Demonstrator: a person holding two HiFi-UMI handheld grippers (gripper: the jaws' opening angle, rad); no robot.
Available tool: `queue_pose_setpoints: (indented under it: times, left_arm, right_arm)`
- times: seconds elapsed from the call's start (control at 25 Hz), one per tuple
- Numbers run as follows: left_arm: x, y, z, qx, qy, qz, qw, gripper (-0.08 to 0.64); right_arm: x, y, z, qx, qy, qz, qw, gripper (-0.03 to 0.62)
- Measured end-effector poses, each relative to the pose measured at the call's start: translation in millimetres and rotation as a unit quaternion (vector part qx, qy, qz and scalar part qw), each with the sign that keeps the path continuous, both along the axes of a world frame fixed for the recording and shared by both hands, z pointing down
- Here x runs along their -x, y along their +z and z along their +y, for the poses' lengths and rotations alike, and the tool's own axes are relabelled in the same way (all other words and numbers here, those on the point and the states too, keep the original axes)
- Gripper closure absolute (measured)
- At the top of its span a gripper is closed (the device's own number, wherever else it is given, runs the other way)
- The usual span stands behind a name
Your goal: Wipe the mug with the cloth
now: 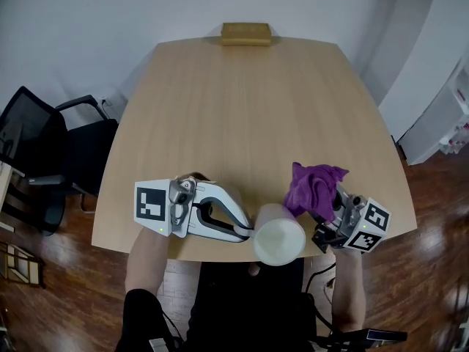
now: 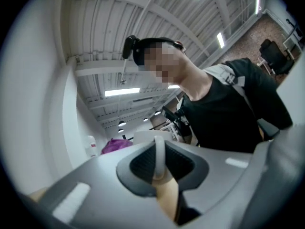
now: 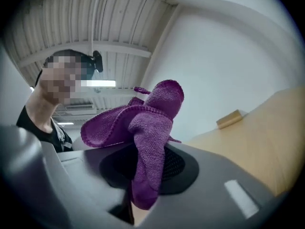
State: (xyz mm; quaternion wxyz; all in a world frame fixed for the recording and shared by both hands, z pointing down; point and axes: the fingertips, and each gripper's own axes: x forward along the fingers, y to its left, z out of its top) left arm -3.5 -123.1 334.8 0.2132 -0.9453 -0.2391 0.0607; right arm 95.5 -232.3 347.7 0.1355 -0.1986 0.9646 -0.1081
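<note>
Both arms reach in from the near side, grippers about level. The left gripper [image 1: 245, 231] pinches the handle of the one mug [image 1: 279, 240], held at the table's [image 1: 242, 108] near edge. The right gripper [image 1: 320, 213] squeezes the one purple cloth [image 1: 315, 185], just beside the mug. Wide tabletop lies beyond, with one block [image 1: 246, 34] at the far edge.
</note>
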Motion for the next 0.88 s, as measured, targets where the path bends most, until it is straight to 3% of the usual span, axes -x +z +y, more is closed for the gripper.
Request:
queue_pose_setpoints:
  times: [0.08, 0.2, 0.28, 0.4, 0.48, 0.6, 0.72, 0.8, 0.88]
  left_arm:
    - [-1, 4, 6, -0.021, -0.003, -0.012, 0.9997, 0.497]
    - [-2, 1, 13, -0.041, -0.009, -0.004, 0.9991, 0.497]
    - [-1, -3, 18, -0.049, -0.008, 0.008, 0.9987, 0.497]
    - [0, -6, 22, -0.065, 0.003, 0.008, 0.9979, 0.499]
    - [1, -9, 24, -0.069, 0.011, 0.009, 0.9975, 0.499]
    - [2, -10, 25, -0.071, 0.012, 0.008, 0.9974, 0.498]
    - [1, -11, 25, -0.075, 0.011, 0.009, 0.9971, 0.497]
    - [2, -11, 25, -0.076, 0.013, 0.004, 0.997, 0.497]
    - [2, -7, 24, -0.08, 0.014, -0.005, 0.9966, 0.497]
  right_arm:
    - [-8, -31, 12, -0.021, -0.032, -0.038, 0.999, 0.509]
    - [-6, -71, 48, -0.036, -0.135, -0.09, 0.986, 0.509]
    - [8, -80, 69, -0.014, -0.209, -0.1, 0.973, 0.509]
    - [26, -72, 71, 0.019, -0.256, -0.088, 0.962, 0.508]
    - [31, -56, 59, 0.024, -0.249, -0.06, 0.966, 0.509]
    - [36, -17, 33, 0.021, -0.19, 0.028, 0.981, 0.509]
    - [39, 2, 15, 0.021, -0.134, 0.098, 0.986, 0.508]
    - [37, -11, 12, 0.006, -0.122, 0.095, 0.988, 0.509]
    - [32, -44, 19, -0.021, -0.14, 0.048, 0.989, 0.508]
